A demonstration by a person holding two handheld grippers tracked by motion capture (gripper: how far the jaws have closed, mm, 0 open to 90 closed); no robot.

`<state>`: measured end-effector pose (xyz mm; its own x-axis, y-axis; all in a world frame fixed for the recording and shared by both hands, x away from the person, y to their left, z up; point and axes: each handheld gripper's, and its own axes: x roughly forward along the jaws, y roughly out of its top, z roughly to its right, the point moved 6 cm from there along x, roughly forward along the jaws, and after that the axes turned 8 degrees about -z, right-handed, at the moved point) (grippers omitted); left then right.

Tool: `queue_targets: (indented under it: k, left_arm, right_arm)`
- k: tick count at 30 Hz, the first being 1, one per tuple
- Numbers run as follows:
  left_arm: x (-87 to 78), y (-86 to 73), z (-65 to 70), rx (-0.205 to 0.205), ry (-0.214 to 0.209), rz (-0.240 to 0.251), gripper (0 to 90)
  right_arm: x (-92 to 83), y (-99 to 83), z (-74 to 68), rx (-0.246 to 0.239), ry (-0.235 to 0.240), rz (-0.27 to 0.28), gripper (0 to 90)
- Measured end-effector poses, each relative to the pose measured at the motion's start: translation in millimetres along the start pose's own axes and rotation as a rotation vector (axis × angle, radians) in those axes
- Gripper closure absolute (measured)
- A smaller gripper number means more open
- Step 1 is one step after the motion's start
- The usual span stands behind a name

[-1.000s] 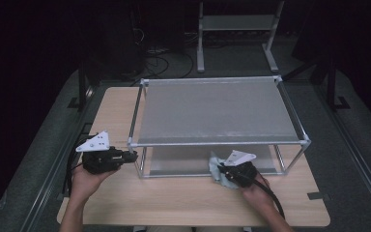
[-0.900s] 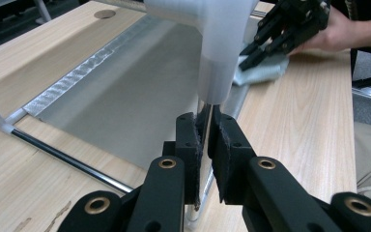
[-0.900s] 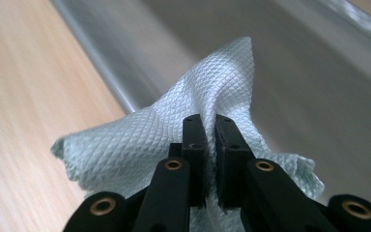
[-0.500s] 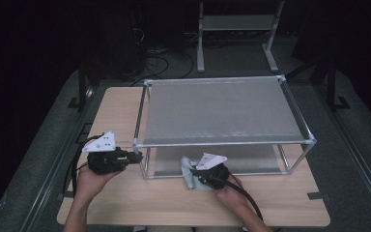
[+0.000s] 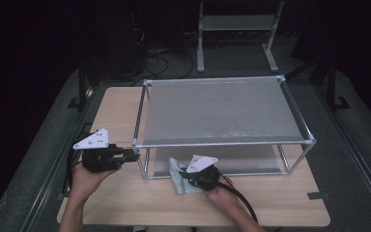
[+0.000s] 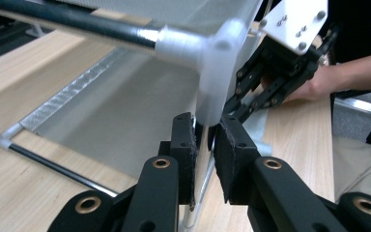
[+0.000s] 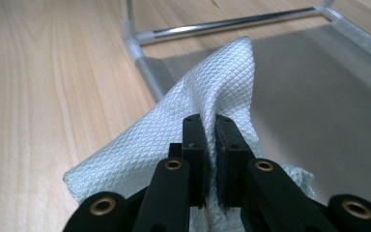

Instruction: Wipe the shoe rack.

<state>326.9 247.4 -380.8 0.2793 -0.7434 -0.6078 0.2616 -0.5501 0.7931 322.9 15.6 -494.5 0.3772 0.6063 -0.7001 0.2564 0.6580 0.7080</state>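
Observation:
A metal-framed rack (image 5: 222, 143) with two mesh shelves stands on the wooden table. My left gripper (image 5: 132, 155) is at the rack's front-left post (image 6: 204, 145). Its jaws have just been opening, and the post now stands between the pads (image 6: 186, 140) with a thin gap. My right gripper (image 5: 186, 176) is shut on a pale waffle-weave cloth (image 5: 176, 180) at the front edge of the lower shelf (image 7: 319, 96). In the right gripper view the cloth (image 7: 198, 87) rises in a fold between the pads. The left gripper view shows the right gripper (image 6: 244, 104) beyond the post.
The white corner joint (image 6: 217, 58) of the top shelf hangs just above my left jaws. A second metal stand (image 5: 236, 34) is on the floor behind the table. Bare wood (image 5: 280, 198) lies in front of the rack to the right.
My right gripper has dragged the cloth leftward along the front of the lower shelf. The left hand has stayed at the front-left post.

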Motion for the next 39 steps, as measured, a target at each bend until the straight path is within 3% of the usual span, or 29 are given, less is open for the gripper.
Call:
queue_targets:
  k: [6, 10, 16, 20, 23, 26, 31, 33, 37, 39]
  left_arm:
    - [-3.2, 0.6, 0.0, 0.008, -0.001, 0.0, 79.2]
    - [-3.1, 1.0, -0.3, 0.013, -0.001, -0.003, 79.5]
    - [-3.3, 2.5, 0.8, 0.027, 0.006, -0.023, 80.9]
    - [-4.7, 4.7, 0.5, 0.015, -0.013, -0.007, 77.7]
    - [-10.4, 9.5, 1.4, 0.009, -0.022, 0.038, 75.5]
    - [-12.0, 10.1, 1.8, 0.03, 0.002, 0.027, 79.1]
    - [-11.7, 10.1, 2.2, 0.03, 0.005, 0.029, 79.9]
    - [-11.4, 10.2, 2.7, 0.034, 0.004, 0.031, 80.0]
    - [-10.5, 10.9, 3.7, 0.039, 0.006, 0.026, 80.0]
    - [-10.6, 11.1, 3.8, 0.04, 0.008, 0.022, 80.0]
  right_arm:
    - [9.8, 3.7, -6.7, -0.037, 0.006, -0.021, 84.0]
    - [6.1, 13.3, -14.5, -0.094, -0.01, 0.03, 84.1]
    - [-4.1, 51.6, -30.1, -0.154, 0.009, 0.115, 84.1]
    - [-13.2, 79.9, -39.1, -0.186, -0.009, 0.171, 84.2]
    - [-18.0, 98.0, -42.7, -0.196, -0.039, 0.205, 84.2]
    - [-12.3, 106.0, -41.9, -0.185, -0.047, 0.208, 84.3]
    - [18.8, 91.5, -41.2, -0.165, -0.025, 0.12, 84.3]
    - [14.6, 91.5, -43.6, -0.153, -0.017, 0.145, 84.3]
    - [-8.3, 107.6, -45.9, -0.179, -0.042, 0.223, 84.4]
    - [-9.5, 110.2, -43.7, -0.177, -0.048, 0.223, 84.6]
